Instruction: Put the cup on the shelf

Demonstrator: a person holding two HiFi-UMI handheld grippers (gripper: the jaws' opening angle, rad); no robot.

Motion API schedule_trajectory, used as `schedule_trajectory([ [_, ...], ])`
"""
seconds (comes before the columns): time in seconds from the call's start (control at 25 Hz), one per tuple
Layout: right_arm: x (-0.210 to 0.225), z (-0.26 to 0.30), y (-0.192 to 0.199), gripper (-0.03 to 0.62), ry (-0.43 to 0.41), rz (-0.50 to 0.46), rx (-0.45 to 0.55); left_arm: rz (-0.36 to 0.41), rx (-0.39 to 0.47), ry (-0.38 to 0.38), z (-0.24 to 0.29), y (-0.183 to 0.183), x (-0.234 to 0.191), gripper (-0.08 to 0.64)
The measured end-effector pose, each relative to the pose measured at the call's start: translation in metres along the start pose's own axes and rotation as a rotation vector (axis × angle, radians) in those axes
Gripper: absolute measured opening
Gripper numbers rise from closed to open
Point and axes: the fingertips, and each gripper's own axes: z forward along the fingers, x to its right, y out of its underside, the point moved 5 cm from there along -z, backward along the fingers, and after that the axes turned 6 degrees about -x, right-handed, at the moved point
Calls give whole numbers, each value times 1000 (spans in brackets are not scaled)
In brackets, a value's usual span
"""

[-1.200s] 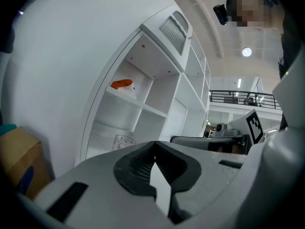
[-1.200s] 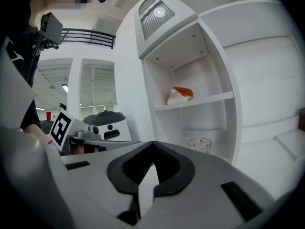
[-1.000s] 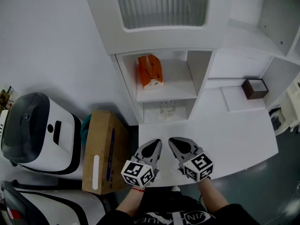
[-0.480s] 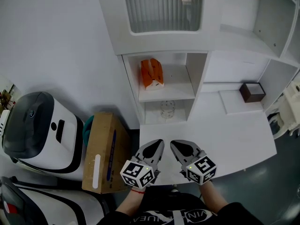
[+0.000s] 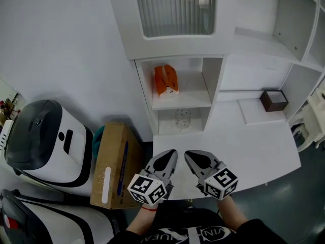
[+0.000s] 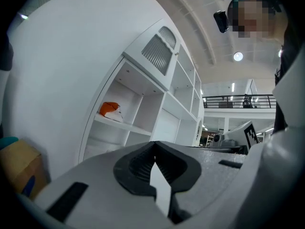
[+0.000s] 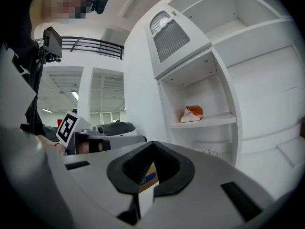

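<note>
A clear glass cup (image 5: 182,119) stands in the lower cubby of the white shelf unit (image 5: 218,80), at table level. In the right gripper view the cup (image 7: 209,152) shows only faintly. My left gripper (image 5: 170,154) and right gripper (image 5: 189,155) hover side by side over the table's front edge, well short of the cup. Both are shut with nothing between the jaws, as the left gripper view (image 6: 153,149) and right gripper view (image 7: 151,147) confirm. An orange and white object (image 5: 165,80) lies on the cubby shelf above the cup.
A white table (image 5: 254,151) runs to the right, with a small brown box (image 5: 274,99) at its back. On the floor to the left stand a cardboard box (image 5: 114,161) and a white and black machine (image 5: 43,141).
The head view has drifted slightly, so the shelf sits a little further right. Both grippers stay shut at the table's front edge.
</note>
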Motion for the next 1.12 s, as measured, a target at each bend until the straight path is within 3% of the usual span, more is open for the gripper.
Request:
schedule_trajectory([
  [0.28,-3,-4,-4,3,-6,1,4,10,8,1,-3,-6,5,8],
  [0.64,1,-7,-2,3,13,25,3,-31,20,4,-7,-14,4,8],
  [1.12,10,7,13,3,9,76,-7,-4,-63,-22,-2,4,-8,8],
])
